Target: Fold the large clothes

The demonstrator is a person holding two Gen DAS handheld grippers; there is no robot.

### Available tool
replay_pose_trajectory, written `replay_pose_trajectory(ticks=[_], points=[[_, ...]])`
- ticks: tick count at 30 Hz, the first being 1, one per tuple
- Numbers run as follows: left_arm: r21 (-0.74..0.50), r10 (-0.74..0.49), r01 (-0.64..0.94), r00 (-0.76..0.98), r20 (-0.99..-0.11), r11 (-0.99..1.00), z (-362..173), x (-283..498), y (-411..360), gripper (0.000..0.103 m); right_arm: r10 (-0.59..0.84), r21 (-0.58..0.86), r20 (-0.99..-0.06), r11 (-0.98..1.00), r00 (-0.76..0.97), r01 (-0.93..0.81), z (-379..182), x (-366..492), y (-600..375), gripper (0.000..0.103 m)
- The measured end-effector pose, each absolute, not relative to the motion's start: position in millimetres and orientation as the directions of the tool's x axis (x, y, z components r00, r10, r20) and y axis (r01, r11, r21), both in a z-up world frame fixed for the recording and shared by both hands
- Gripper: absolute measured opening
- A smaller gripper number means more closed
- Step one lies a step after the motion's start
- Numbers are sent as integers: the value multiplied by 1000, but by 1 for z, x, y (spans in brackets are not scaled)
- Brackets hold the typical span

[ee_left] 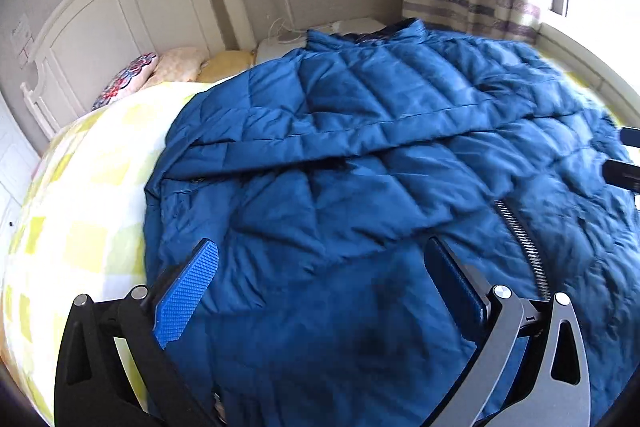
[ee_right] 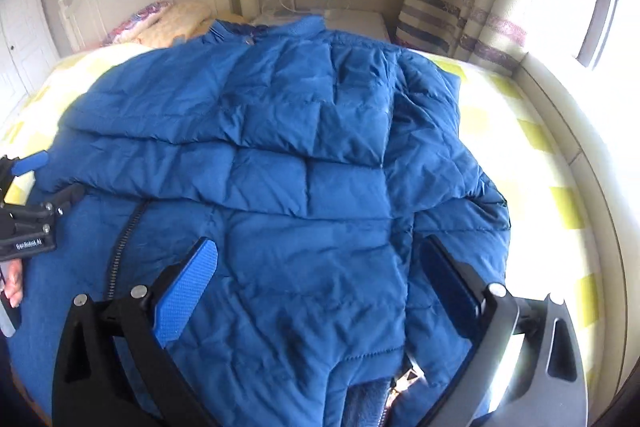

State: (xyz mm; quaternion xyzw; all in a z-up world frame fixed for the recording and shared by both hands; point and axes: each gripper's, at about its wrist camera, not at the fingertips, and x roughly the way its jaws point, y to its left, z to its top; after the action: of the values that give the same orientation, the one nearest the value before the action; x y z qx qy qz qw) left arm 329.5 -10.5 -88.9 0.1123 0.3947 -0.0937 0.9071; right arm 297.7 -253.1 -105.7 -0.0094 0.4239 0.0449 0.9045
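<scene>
left wrist view shows both grippers, left (ee_left: 320, 267) and right (ee_right: 320, 267), wide open and empty above the jacket (ee_left: 360, 155), likely poised for its hem.

Both hand-held grippers (ee_left: 320, 279) (ee_right: 320, 279) agape, empty.

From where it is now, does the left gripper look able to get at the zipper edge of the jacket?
Probably yes. The left gripper is open over the blue puffer jacket, and the zipper lies exposed just beside its right finger, with nothing covering it.
</scene>
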Motion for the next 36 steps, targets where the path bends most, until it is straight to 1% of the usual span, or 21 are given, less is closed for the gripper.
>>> replay_pose_trajectory(ticks=[2, 3, 4, 5, 7, 9, 12, 13, 15, 18, 19, 20, 21, 24, 25, 27, 28, 29, 31, 34, 36], points=[[87, -144, 318, 636, -758, 944, -97, 320, -24, 99, 107, 12, -792, 987, 601, -161, -116, 302, -233, 100], [106, -132, 330, 622, -772, 938, -106, 319, -31, 99, 115, -7, -819, 978, 562, -211, -129, 305, -219, 100], [135, -102, 329, 611, -785, 934, -118, 322, -35, 99, 83, -52, -838, 972, 540, -230, -143, 308, -208, 100], [103, -123, 325, 605, -787, 940, -120, 324, -31, 99, 76, -67, -809, 973, 582, -221, -145, 306, -205, 101], [42, -151, 305, 582, -799, 952, -118, 330, -19, 99, 88, -38, -822, 977, 563, -210, -145, 308, -210, 101], [57, -124, 282, 584, -803, 958, -115, 329, -8, 99, 60, -57, -829, 980, 556, -190, -140, 304, -215, 100], [152, -33, 231, 641, -767, 961, -108, 307, 11, 99, -12, -122, -802, 982, 597, -144, -128, 280, -231, 100], [173, -5, 210, 650, -760, 962, -109, 300, 19, 99, -1, -112, -801, 983, 598, -148, -128, 273, -237, 100], [147, 6, 172, 630, -777, 974, -111, 295, 40, 99, 21, -91, -821, 982, 571, -168, -138, 261, -246, 100], [58, -19, 112, 592, -806, 992, -114, 303, 66, 99, 16, -81, -817, 986, 576, -142, -144, 255, -255, 100], [79, 11, 86, 601, -799, 993, -112, 301, 66, 99, -4, -89, -817, 989, 577, -119, -140, 252, -254, 100], [133, 73, 50, 624, -778, 990, -107, 294, 64, 99, -26, -104, -802, 990, 596, -97, -134, 245, -251, 100], [158, 94, 42, 646, -757, 987, -102, 285, 60, 99, -2, -93, -780, 989, 625, -113, -125, 234, -245, 100], [94, -46, 164, 688, -724, 982, -87, 248, 39, 99, 122, -40, -736, 974, 666, -223, -113, 201, -223, 100], [104, -64, 199, 691, -720, 974, -87, 238, 30, 99, 139, -45, -743, 966, 655, -255, -116, 195, -214, 100], [168, -57, 267, 669, -741, 949, -101, 229, 7, 99, 125, -96, -783, 944, 609, -316, -137, 192, -194, 100], [222, -24, 283, 664, -747, 933, -114, 227, -2, 99, 94, -127, -792, 941, 603, -314, -148, 197, -188, 100], [242, -13, 276, 684, -729, 930, -120, 224, -5, 99, 108, -104, -783, 948, 612, -300, -151, 197, -188, 100], [207, -30, 272, 670, -742, 940, -118, 227, -1, 99, 134, -54, -795, 956, 591, -290, -151, 202, -194, 100], [106, -84, 260, 627, -775, 960, -122, 235, 12, 99, 132, -57, -798, 955, 588, -292, -152, 203, -195, 100], [134, -55, 247, 635, -771, 960, -121, 233, 15, 99, 119, -66, -801, 956, 586, -285, -150, 200, -198, 100]])
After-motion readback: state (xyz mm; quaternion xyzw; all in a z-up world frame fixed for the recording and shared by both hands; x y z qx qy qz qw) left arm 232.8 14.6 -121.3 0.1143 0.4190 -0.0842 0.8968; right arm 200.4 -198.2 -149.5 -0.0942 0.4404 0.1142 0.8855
